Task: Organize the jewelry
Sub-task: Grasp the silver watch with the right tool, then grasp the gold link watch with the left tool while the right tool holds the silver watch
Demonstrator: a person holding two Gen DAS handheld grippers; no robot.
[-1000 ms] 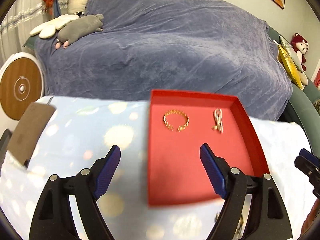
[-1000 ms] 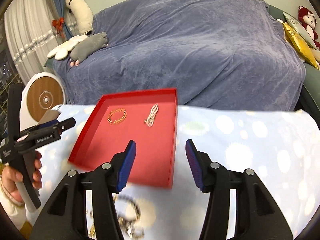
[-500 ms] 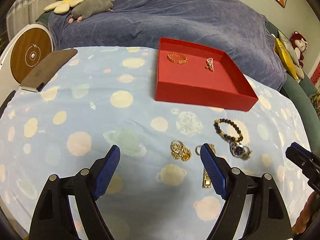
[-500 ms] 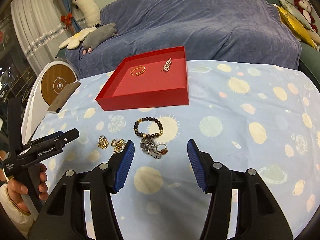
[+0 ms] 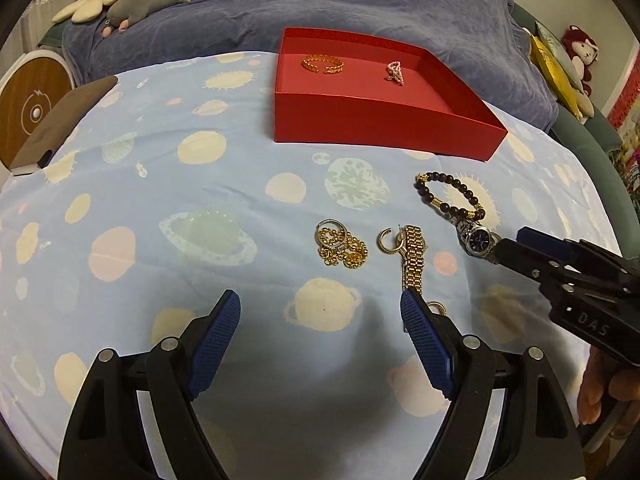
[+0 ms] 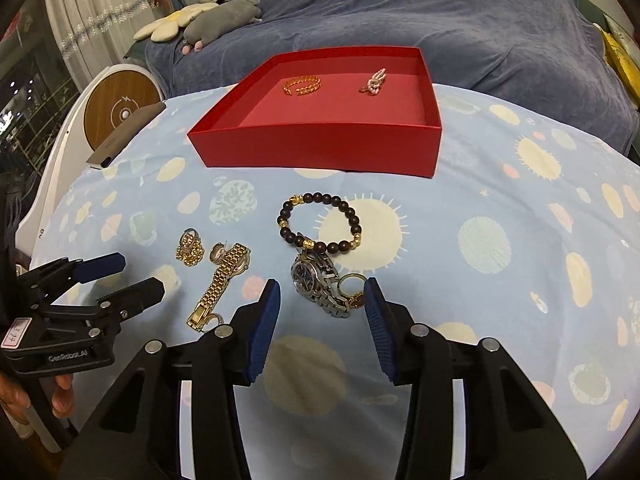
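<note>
**Two pieces in the box, the rest on the table**

The red box (image 6: 320, 148) held two pieces: a gold chain bracelet (image 6: 303, 85) and a pearl pin (image 6: 373, 81). On the table's (image 6: 500, 280) spotted cloth lay one dark bead bracelet (image 6: 320, 222), a silver watch (image 6: 318, 284), a gold watch (image 6: 224, 276) and small gold earrings (image 5: 340, 242). The left gripper (image 5: 320, 320) and right gripper (image 6: 324, 304) both had their fingers apart, empty.

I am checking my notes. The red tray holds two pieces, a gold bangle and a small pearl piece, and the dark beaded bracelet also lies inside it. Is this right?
Not quite. The dark beaded bracelet lies on the tablecloth in front of the red tray, not inside it. The tray does hold the gold bangle and the small pearl piece. The right wrist view shows this clearly.
</note>
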